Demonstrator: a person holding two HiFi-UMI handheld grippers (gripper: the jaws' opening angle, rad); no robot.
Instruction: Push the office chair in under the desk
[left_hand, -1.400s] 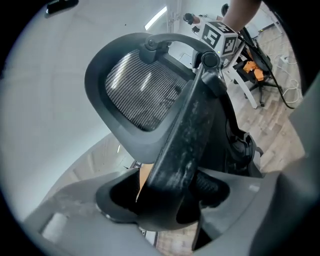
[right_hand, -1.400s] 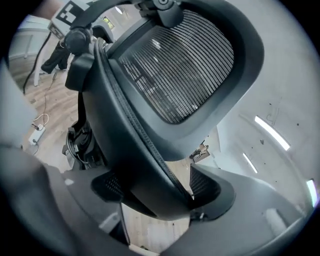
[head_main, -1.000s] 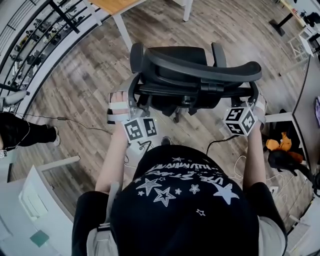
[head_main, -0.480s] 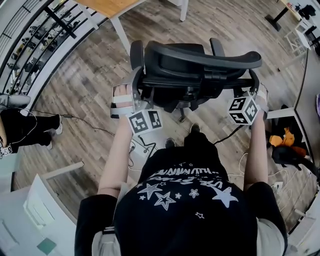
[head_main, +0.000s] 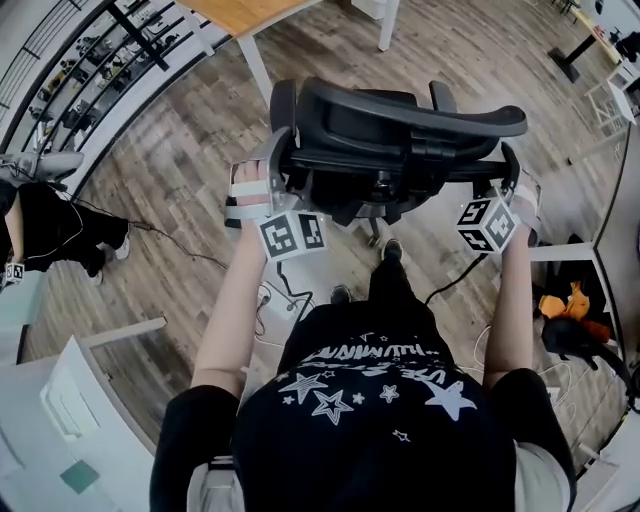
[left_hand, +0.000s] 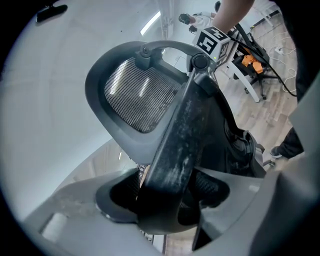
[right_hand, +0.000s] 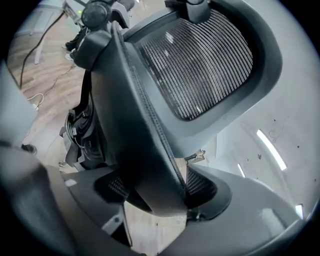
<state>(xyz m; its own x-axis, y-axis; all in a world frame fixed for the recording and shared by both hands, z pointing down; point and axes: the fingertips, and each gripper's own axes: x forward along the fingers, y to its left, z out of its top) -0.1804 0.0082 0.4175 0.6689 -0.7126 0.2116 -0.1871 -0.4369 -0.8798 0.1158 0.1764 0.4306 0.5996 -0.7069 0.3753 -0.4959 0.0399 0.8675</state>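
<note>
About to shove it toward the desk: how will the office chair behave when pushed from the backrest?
The office chair likely rolls easily over the smooth wood floor. Pushed high on its backrest, it may swivel or veer off line. The mesh headrest probably flexes; the dark frame looks stiffer.

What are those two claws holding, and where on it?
The office chair: the left gripper clamps the backrest at its left edge; the right gripper, jaws closing, grips the right edge.

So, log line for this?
left gripper: clamped on office chair backrest edge | right gripper: jaws closing on opposite edge | desk: ahead, chair not under
</note>
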